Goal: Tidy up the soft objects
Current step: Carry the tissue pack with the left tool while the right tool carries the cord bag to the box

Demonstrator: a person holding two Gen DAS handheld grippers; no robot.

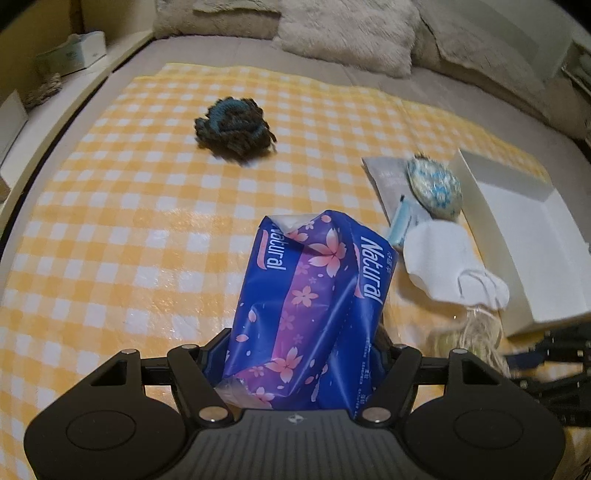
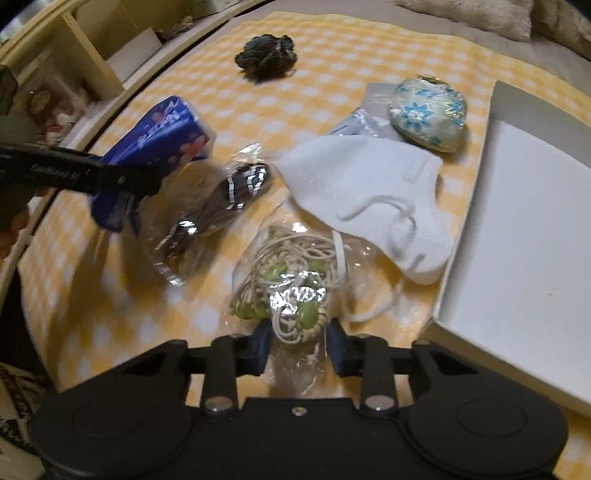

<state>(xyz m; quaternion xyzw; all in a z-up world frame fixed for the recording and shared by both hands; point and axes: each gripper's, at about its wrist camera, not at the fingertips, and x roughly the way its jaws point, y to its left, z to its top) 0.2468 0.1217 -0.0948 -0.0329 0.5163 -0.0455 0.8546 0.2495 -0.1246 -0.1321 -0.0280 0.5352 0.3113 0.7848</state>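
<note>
The right gripper [image 2: 297, 345] has its fingers [image 2: 258, 347] pinching a clear bag of cord and green beads [image 2: 291, 288] on the checked cloth [image 2: 332, 55].

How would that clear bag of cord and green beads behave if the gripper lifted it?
The clear plastic bag would probably sag and crinkle, since its film already lies wrinkled and loose. The glossy film looks slippery against the right gripper's pads. The cord and beads inside would likely shift toward the low end; it looks light.

Bedroom: bed [image 1: 229, 48], fluffy pillows [image 1: 347, 33] (home).
</note>
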